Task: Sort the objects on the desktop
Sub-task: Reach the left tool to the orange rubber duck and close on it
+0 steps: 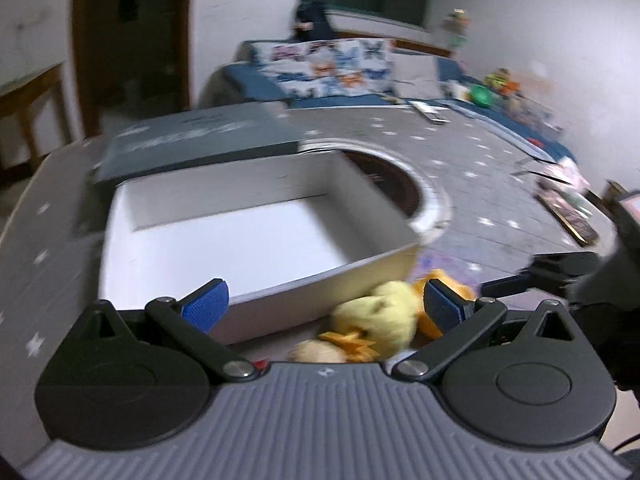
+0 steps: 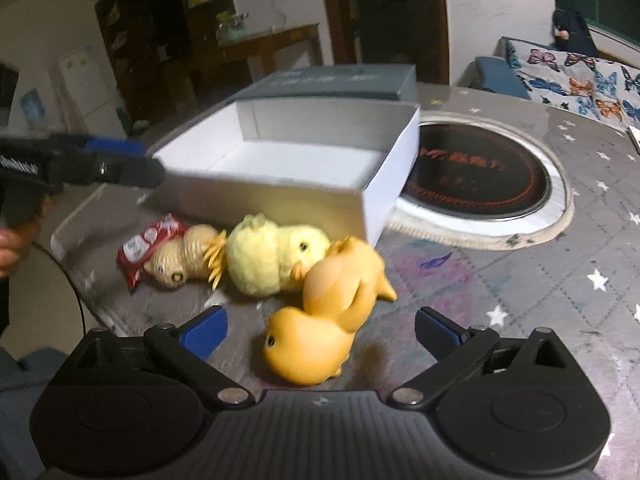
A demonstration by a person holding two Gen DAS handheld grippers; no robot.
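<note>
Left hand-held gripper (image 1: 324,304) spread wide; yellow chick (image 1: 376,314) beside white box (image 1: 256,236).

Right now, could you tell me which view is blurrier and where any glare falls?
Left wrist view: motion blur smears the box and chicks. Right wrist view: sharper; the orange duck is fairly crisp, the left tool is smeared, and glare sits on the table near the sofa.

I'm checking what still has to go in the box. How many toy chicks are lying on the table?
3, all outside the white box: an orange chick nearest the right gripper, a fluffy yellow chick behind it, and a tan chick beside the red packet. None seems hidden.
</note>
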